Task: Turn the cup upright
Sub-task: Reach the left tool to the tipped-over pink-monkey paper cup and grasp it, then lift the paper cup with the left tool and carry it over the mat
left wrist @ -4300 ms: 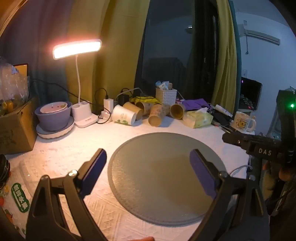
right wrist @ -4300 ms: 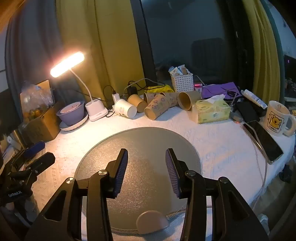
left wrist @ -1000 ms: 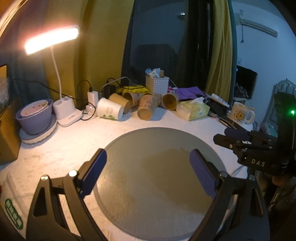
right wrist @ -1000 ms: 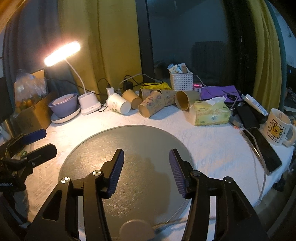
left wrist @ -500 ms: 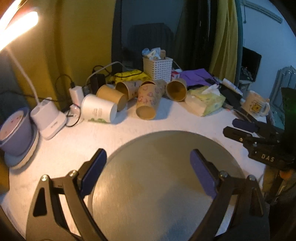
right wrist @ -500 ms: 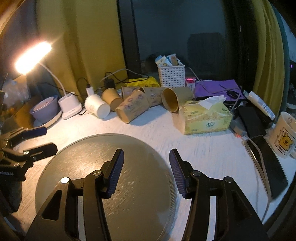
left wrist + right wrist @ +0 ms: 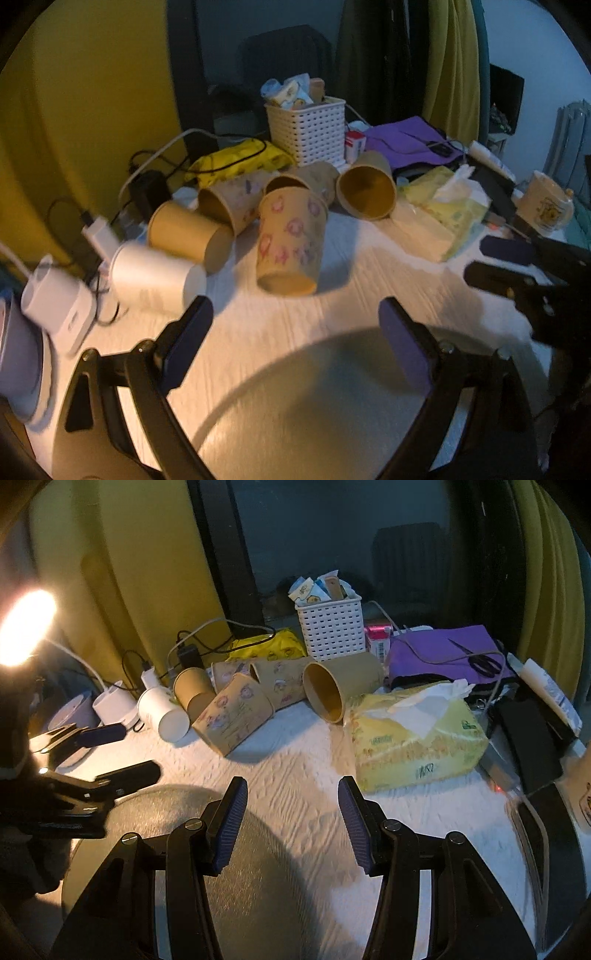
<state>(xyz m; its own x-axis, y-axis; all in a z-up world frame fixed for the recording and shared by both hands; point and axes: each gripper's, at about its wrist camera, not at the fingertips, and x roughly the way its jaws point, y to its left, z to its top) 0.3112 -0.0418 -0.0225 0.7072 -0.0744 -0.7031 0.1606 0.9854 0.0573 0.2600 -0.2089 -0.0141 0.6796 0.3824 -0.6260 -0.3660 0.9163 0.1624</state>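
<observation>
- Nothing flipped yet: patterned cup (image 7: 290, 242) on its side in the cup pile, beyond the round mat (image 7: 332, 406).
- Left gripper (image 7: 295, 343) wide, empty, facing it.
- Right gripper (image 7: 291, 821) wide, empty.
- Left: approach, grasp, flip.

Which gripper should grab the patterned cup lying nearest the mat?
Left. The left gripper is open with the patterned cup centred ahead of it; the right gripper faces bare cloth, cup off to its left.

Our left gripper (image 7: 295, 338) and right gripper (image 7: 291, 818) are black plastic frames with triangular cut-outs, silver screws, and ribbed dark-blue pads on the fingers (image 7: 229, 821).
</observation>
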